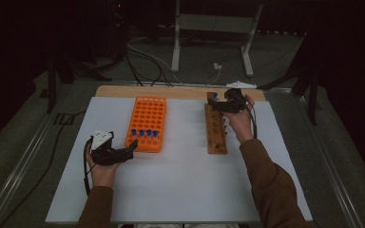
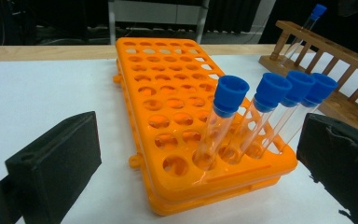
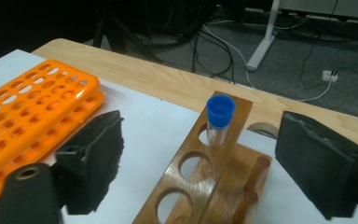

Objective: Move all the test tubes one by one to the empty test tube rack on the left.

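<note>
An orange tube rack (image 1: 147, 116) lies left of centre on the white mat. Several clear tubes with blue caps (image 2: 230, 95) stand in its near row. My left gripper (image 1: 132, 147) is open just in front of that row, its jaws (image 2: 200, 140) spread wide either side of the tubes without touching them. A wooden rack (image 1: 216, 128) lies to the right. One blue-capped tube (image 3: 220, 119) stands in its far end hole. My right gripper (image 1: 215, 106) hovers over that end, open, with the tube between and beyond its jaws (image 3: 205, 149), apart from both.
The white mat (image 1: 180, 180) covers a wooden table whose far edge (image 1: 180, 91) shows bare. A small white object (image 1: 241, 84) lies at that edge. On the floor beyond are cables (image 1: 147, 61) and a metal frame (image 1: 211, 28).
</note>
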